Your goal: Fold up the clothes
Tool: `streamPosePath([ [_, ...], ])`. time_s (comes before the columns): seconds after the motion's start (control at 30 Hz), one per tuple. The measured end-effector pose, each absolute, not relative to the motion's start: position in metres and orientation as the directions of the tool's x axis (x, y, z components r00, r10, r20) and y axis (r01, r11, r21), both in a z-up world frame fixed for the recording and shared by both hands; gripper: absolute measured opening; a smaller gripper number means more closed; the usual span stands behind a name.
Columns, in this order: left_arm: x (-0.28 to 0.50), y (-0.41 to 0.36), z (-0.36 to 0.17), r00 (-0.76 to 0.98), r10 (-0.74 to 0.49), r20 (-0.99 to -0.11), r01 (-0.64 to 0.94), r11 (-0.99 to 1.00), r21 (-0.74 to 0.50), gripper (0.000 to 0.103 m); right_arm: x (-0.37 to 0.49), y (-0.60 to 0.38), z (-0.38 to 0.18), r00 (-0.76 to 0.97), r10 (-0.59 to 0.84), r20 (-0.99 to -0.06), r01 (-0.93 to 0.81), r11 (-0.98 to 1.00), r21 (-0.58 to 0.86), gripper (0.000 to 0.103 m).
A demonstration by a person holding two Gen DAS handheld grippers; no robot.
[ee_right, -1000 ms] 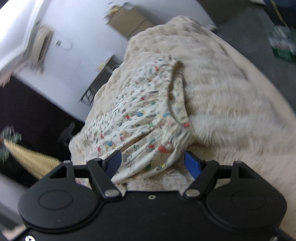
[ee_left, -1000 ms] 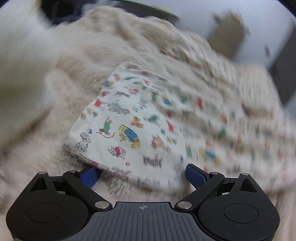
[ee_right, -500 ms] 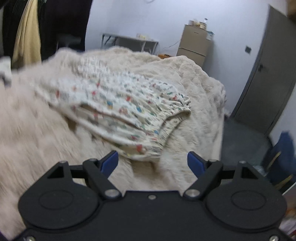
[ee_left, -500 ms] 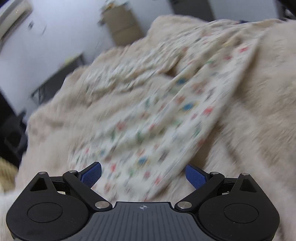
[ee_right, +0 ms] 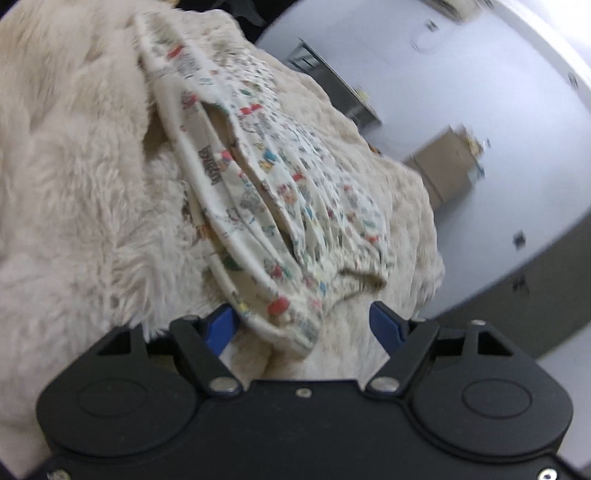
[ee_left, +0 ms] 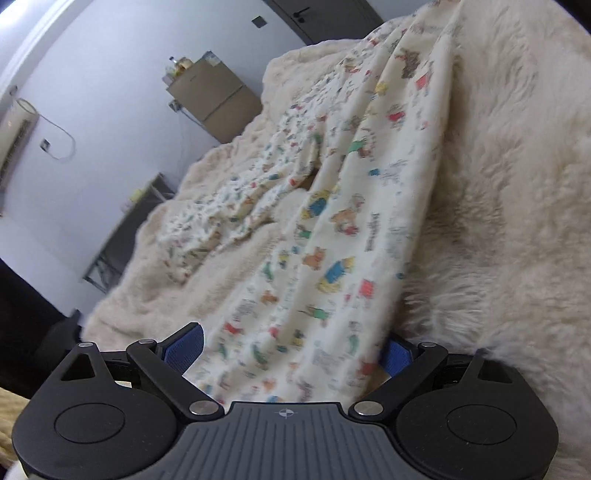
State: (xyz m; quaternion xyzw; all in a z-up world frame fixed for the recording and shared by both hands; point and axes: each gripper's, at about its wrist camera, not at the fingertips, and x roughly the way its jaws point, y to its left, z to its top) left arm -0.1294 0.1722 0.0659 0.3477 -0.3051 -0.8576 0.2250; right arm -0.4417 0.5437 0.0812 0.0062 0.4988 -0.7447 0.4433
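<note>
A cream garment with small coloured animal prints [ee_left: 332, 229] lies spread on a fluffy cream blanket [ee_left: 509, 206]. My left gripper [ee_left: 291, 349] is open, its blue pads either side of the garment's near hem, which runs between the jaws. In the right wrist view the garment's gathered elastic waistband end [ee_right: 280, 295] lies between the open jaws of my right gripper [ee_right: 303, 325]. The blanket [ee_right: 74, 192] fills the left of that view. Both views are tilted.
A brown cabinet [ee_left: 214, 98] and a dark metal table [ee_left: 125, 236] stand by the white wall beyond the bed. A dark door [ee_left: 325, 14] is at the top. The cabinet [ee_right: 447, 162] and bed edge show at right in the right wrist view.
Both cameras have swung and tilted sharply. Each gripper has come closer to its end of the garment, so that cloth now lies between the open jaws of both.
</note>
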Motion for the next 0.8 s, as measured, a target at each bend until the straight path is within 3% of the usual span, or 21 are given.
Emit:
streamPosePath([
  [0.27, -0.142, 0.174, 0.042, -0.622, -0.652, -0.434, 0.117, -0.625, 0.772, 0.094, -0.453, 0.533, 0.068, -0.563, -0.721, -0.405, 0.546, 0.043, -0.837, 0.074],
  [0.53, -0.145, 0.167, 0.034, -0.625, -0.66, -0.417, 0.143, -0.622, 0.77, 0.094, -0.442, 0.522, 0.048, -0.557, -0.737, -0.382, 0.475, 0.094, -0.875, 0.056],
  [0.67, -0.147, 0.162, 0.034, -0.621, -0.708, -0.337, 0.217, -0.568, 0.794, 0.084, -0.441, 0.519, 0.044, -0.563, -0.721, -0.404, 0.458, 0.135, -0.879, 0.054],
  [0.8, -0.141, 0.158, 0.029, -0.616, -0.686, -0.387, 0.162, -0.591, 0.79, 0.081, -0.431, 0.526, 0.038, -0.575, -0.687, -0.445, 0.441, 0.199, -0.875, 0.054],
])
